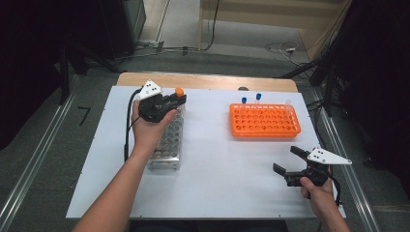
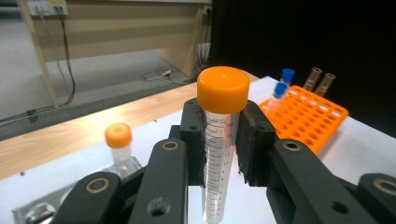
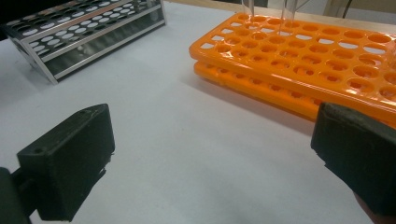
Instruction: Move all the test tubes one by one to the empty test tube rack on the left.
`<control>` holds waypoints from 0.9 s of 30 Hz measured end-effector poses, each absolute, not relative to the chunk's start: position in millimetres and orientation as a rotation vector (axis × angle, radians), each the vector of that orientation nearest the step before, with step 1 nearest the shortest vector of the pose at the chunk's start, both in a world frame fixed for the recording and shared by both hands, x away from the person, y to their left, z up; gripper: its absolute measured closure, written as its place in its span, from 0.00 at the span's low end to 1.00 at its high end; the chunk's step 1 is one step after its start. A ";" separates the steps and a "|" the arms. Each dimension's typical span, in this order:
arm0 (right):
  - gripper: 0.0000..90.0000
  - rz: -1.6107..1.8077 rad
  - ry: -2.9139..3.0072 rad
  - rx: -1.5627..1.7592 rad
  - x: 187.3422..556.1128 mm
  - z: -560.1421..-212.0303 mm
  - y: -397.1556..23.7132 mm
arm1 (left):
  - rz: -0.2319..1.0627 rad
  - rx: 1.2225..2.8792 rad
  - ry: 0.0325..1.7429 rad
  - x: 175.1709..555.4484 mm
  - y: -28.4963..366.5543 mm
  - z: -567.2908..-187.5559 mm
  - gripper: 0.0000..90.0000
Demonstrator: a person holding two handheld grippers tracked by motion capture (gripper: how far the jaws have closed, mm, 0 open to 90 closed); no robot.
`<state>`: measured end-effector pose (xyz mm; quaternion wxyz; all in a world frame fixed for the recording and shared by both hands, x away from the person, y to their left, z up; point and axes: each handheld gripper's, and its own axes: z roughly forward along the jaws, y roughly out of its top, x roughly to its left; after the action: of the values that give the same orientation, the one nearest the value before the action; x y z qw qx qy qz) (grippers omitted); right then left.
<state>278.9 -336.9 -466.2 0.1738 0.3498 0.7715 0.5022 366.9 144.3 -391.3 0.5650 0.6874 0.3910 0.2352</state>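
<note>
White sheet covers a wooden table; grey floor.

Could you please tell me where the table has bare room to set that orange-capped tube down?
Bare white table lies between the metal rack and the orange rack, and along the near edge. It is crowded around the left gripper, which holds the tube.

Even overhead light brightens the white table; around it the room is dark, and all pictures look soft.

White-topped table — metal tube rack at left, orange rack at right
</note>
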 end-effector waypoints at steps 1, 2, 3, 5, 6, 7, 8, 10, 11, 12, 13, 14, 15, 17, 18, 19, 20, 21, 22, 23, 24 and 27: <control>0.00 1.421 2.188 0.988 279.1 -466.7 -337.0 | 0.562 1.614 0.923 369.6 145.1 -391.5 0.83; 0.00 1.421 2.190 0.993 279.1 -467.0 -336.9 | 0.567 1.608 0.930 372.0 146.3 -391.8 0.83; 0.00 1.418 2.190 0.991 279.5 -467.3 -337.0 | 0.568 1.601 0.939 374.6 147.7 -392.2 0.83; 0.00 1.421 2.188 0.992 279.5 -467.6 -337.3 | 0.576 1.584 0.962 380.0 150.8 -393.5 0.83; 0.00 1.423 2.186 0.991 279.6 -467.7 -337.5 | 0.580 1.581 0.969 381.6 152.0 -394.0 0.83; 0.00 1.424 2.185 0.992 279.6 -467.7 -337.7 | 0.583 1.574 0.979 383.9 152.8 -394.8 0.83; 0.00 1.426 2.185 0.992 279.7 -467.9 -337.9 | 0.590 1.572 0.984 386.1 153.3 -395.4 0.83; 0.00 1.425 2.184 0.996 279.8 -468.1 -337.9 | 0.608 1.572 0.995 390.3 153.4 -396.8 0.83; 0.00 1.423 2.184 0.993 280.0 -468.4 -337.9 | 0.611 1.570 1.003 392.6 153.6 -397.8 0.83; 0.00 1.424 2.185 0.992 280.0 -468.6 -337.8 | 0.618 1.568 1.011 395.0 153.8 -398.9 0.83; 0.00 1.424 2.186 0.994 279.9 -468.8 -337.7 | 0.623 1.565 1.018 397.5 153.9 -400.2 0.83; 0.00 1.422 2.186 0.994 280.0 -469.0 -337.6 | 0.629 1.562 1.027 399.7 154.1 -401.7 0.83; 0.00 1.421 2.187 0.996 279.9 -469.1 -337.5 | 0.630 1.558 1.036 402.0 154.5 -403.2 0.83; 0.00 1.422 2.187 0.997 279.9 -469.1 -337.5 | 0.625 1.541 1.054 406.3 155.5 -406.6 0.83; 0.00 1.421 2.187 0.996 279.9 -469.1 -337.7 | 0.622 1.535 1.061 408.2 155.8 -408.2 0.83; 0.00 1.423 2.186 0.995 280.1 -469.2 -338.0 | 0.624 1.532 1.071 410.0 155.8 -409.8 0.83; 0.00 1.424 2.185 0.998 280.2 -469.2 -338.3 | 0.626 1.535 1.073 410.9 155.7 -410.8 0.83; 0.00 1.425 2.184 0.997 280.3 -469.3 -338.5 | 0.631 1.539 1.077 411.8 155.0 -412.1 0.83; 0.00 1.425 2.185 0.998 280.3 -469.4 -338.8 | 0.640 1.549 1.076 412.7 154.1 -413.4 0.83; 0.00 1.426 2.185 0.998 280.5 -469.4 -339.1 | 0.646 1.560 1.080 413.3 152.9 -414.5 0.83; 0.00 1.426 2.184 1.000 280.5 -469.5 -339.2 | 0.651 1.568 1.080 414.0 151.5 -415.8 0.83; 0.00 1.428 2.184 1.000 280.8 -469.8 -339.3 | 0.658 1.595 1.084 415.5 148.1 -418.6 0.83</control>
<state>280.8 -339.3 -469.8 0.1727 0.3523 0.7698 0.5034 415.5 148.1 -418.6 0.5244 0.6666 0.4528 0.2750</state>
